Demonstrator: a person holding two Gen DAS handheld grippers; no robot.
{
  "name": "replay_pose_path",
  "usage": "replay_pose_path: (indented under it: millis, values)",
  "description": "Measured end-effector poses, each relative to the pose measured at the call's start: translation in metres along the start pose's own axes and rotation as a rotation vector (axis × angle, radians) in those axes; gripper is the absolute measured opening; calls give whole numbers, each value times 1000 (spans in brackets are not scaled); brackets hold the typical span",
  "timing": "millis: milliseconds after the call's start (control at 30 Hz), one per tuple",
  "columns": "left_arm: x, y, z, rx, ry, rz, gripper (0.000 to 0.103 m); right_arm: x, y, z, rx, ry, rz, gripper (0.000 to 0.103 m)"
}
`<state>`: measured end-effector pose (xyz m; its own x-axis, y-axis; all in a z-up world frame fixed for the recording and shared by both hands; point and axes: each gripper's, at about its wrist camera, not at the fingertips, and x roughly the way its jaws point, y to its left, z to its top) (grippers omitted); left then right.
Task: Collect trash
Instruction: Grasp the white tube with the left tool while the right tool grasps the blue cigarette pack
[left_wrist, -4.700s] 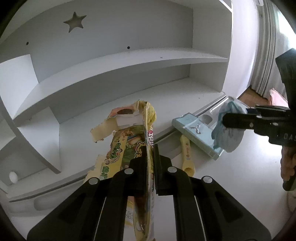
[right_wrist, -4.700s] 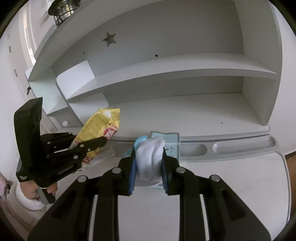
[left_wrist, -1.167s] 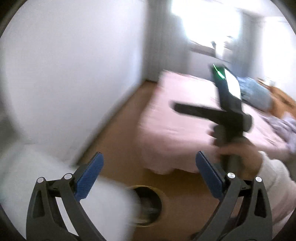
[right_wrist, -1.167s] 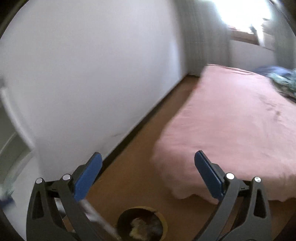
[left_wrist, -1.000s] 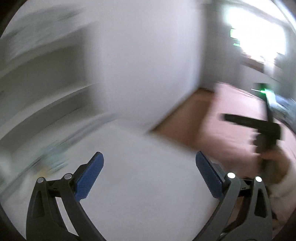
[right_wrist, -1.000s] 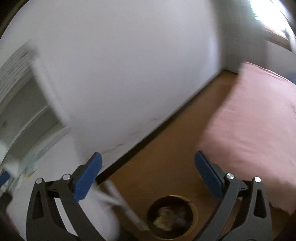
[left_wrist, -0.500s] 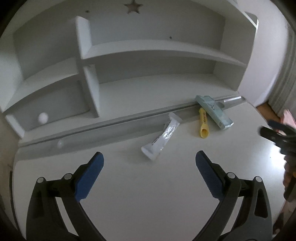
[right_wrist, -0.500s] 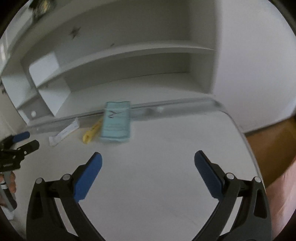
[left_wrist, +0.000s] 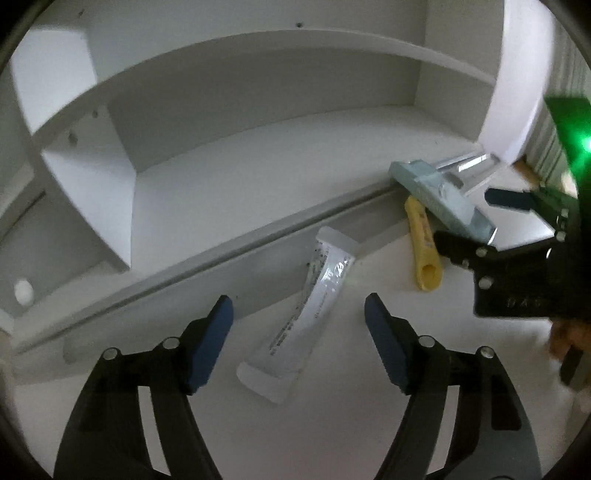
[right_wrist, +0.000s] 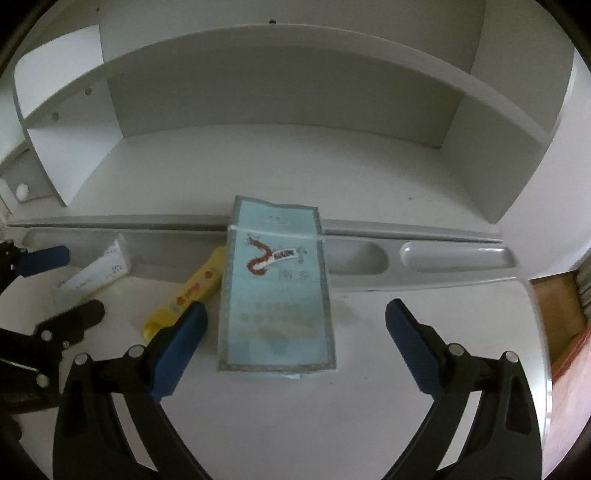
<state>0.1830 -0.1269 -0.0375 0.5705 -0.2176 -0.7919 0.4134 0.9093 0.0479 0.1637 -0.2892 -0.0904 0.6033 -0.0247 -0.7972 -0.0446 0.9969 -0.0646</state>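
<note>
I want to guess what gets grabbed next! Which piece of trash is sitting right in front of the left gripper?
The white tube: it lies between the open left gripper fingers; the yellow wrapper and blue box lie farther right.

Both grippers, emptied and spread wide, have closed in on white wrapper (left_wrist: 314, 314) and blue box (right_wrist: 275, 291)

A flat pale-blue carton (right_wrist: 275, 286) with a red dragon print lies mid-frame in the right wrist view, its far end up on the desk's grey ledge. Just left, touching it, lies a yellow wrapper (right_wrist: 188, 291); a white tube (left_wrist: 308, 314) lies slantwise at centre of the left view.
</note>
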Motion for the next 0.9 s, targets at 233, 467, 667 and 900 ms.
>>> replay_pose_path:
  millis: [233, 467, 667, 900]
  values:
    - [-5, 4, 3, -12, -38, 24, 18, 3, -9, 6, 14, -25, 53, 56]
    - [0, 16, 3, -78, -55, -40, 15, -15, -18, 2, 41, -109, 26, 55]
    - [3, 14, 4, -64, -49, -42, 15, -23, -35, 3, 95, -140, 3, 55]
    - [5, 12, 5, -49, -46, -44, 16, -20, -23, -1, 58, -118, 28, 55]
